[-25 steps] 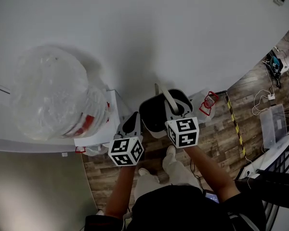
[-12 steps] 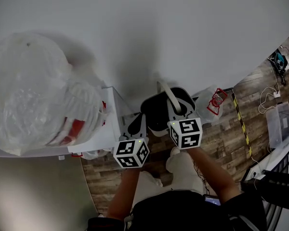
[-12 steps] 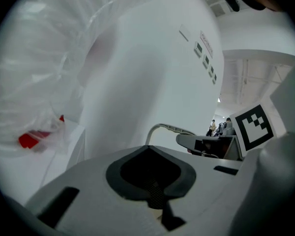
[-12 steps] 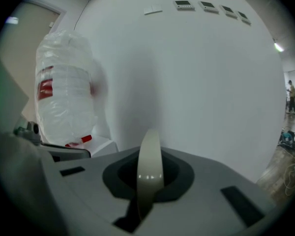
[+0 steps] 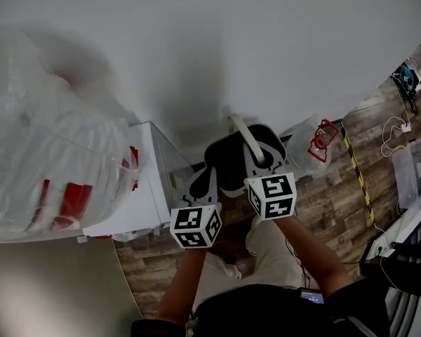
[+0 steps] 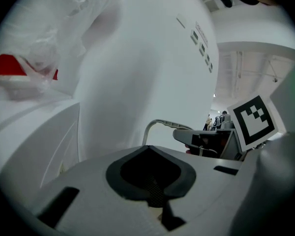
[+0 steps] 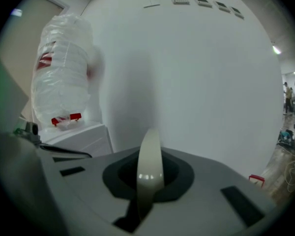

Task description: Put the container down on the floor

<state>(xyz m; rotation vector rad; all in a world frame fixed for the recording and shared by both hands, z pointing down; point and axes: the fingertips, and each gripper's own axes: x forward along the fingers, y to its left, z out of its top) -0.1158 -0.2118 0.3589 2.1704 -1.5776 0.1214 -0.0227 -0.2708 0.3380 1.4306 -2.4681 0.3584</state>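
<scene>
Presently: container (image 5: 228, 161), dark pail, centre frame, hanging above the plank floor (image 5: 323, 188) by its pale handle (image 5: 247, 142), which my right gripper (image 5: 258, 161) clenches to bear the weight; my left gripper (image 5: 202, 182), jaws drawn together, sits at the left rim, seemingly to steady it for setting down.

Blurry plastic-wrapped bottle (image 5: 49, 153) at left edge

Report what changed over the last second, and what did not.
Both grippers lowered the dark container together, past the top of the white cabinet, toward the floor. Unchanged: right gripper jaws shut on the handle, left gripper at the rim; nothing released.
</scene>
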